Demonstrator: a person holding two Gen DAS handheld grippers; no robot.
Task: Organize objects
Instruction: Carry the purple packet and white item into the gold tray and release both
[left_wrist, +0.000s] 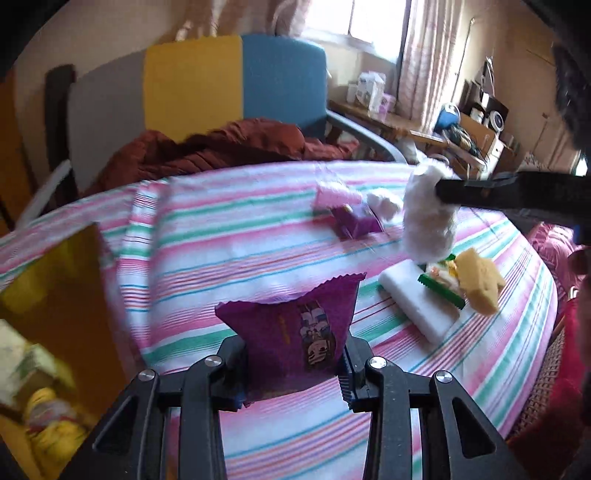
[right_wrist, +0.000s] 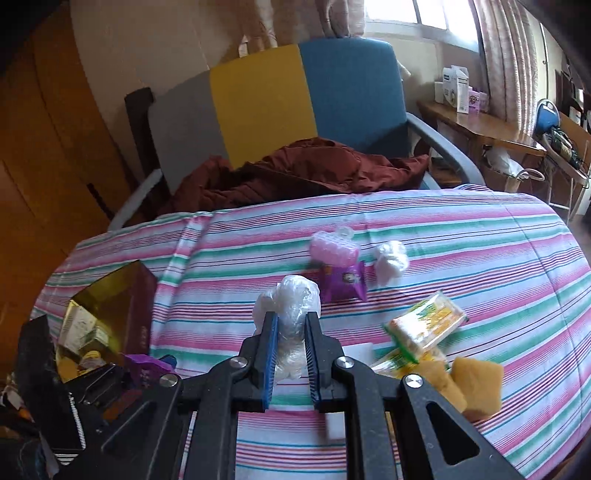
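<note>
Purple packet (left_wrist: 295, 339) upright; crumpled plastic wad (right_wrist: 288, 314) — both clamped.

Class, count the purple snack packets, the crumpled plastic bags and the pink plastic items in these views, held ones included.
Purple snack packets: 2
Crumpled plastic bags: 2
Pink plastic item: 1
Total: 5

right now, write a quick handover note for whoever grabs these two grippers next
Left gripper: shut on a purple foil snack packet.
Right gripper: shut on a crumpled clear plastic bag.
Open gold-lined box sits at left, already holding some items.
Left on the striped sheet: pink plastic case, second purple packet, green-yellow packets, yellow sponges, white block.
</note>
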